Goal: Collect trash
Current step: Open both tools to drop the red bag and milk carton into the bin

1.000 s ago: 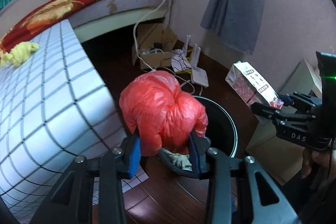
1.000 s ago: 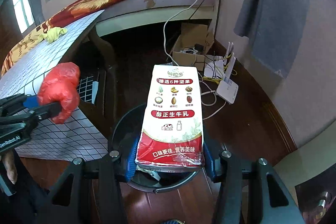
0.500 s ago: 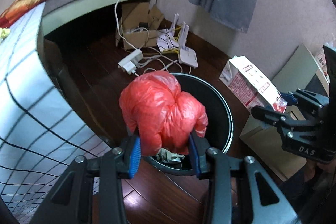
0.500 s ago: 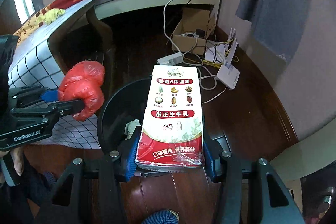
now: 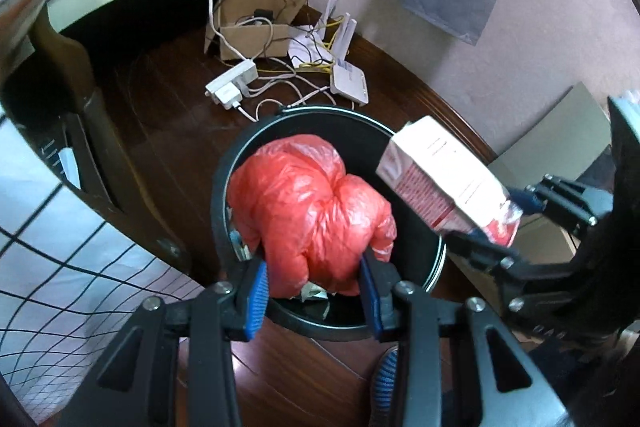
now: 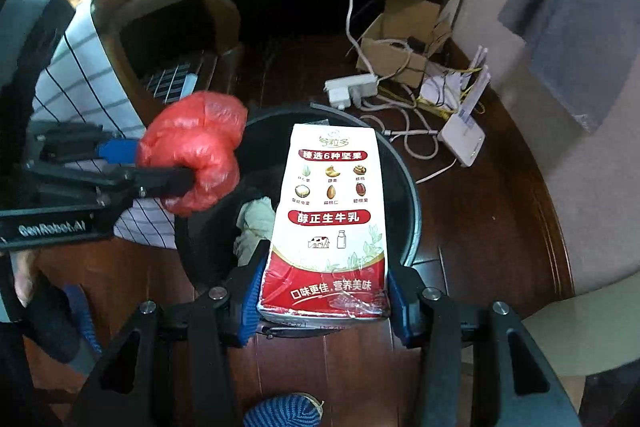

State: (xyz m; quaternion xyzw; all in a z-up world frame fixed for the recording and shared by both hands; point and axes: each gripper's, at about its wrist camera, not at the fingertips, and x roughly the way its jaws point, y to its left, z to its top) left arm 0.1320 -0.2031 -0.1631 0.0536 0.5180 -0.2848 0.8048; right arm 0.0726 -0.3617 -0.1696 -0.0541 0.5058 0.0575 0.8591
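— Where is the trash just now?

— In my jaws, both pieces. My left gripper (image 5: 314, 285) holds a crumpled red plastic bag (image 5: 310, 211) pinched between its blue pads (image 5: 256, 287); the bag bulges forward past the tips and hangs over the open mouth of the black bin (image 5: 400, 327). My right gripper (image 6: 322, 297) is closed on the bottom end of a red-and-white milk carton (image 6: 330, 211), printed face toward me, its far end reaching out over the same bin.

— How do the two sit against each other?

— From my left jaws the carton (image 5: 448, 183) hangs off to the right, over the bin's right rim and apart from the bag. From my right jaws the bag (image 6: 192, 155) hangs to the left, over the bin's left rim (image 6: 182, 227).

— What's inside the bin?

— Some crumpled pale paper (image 6: 254, 223), seen just left of the carton.

— And beyond?

— Ahead of both jaws on the dark wooden floor (image 5: 304, 379): a white power strip (image 5: 232, 87), a white router (image 5: 348, 87) in tangled cables, and an open cardboard box (image 5: 248, 11). To the left of my left jaws is the desk with its checked cloth (image 5: 60, 259).
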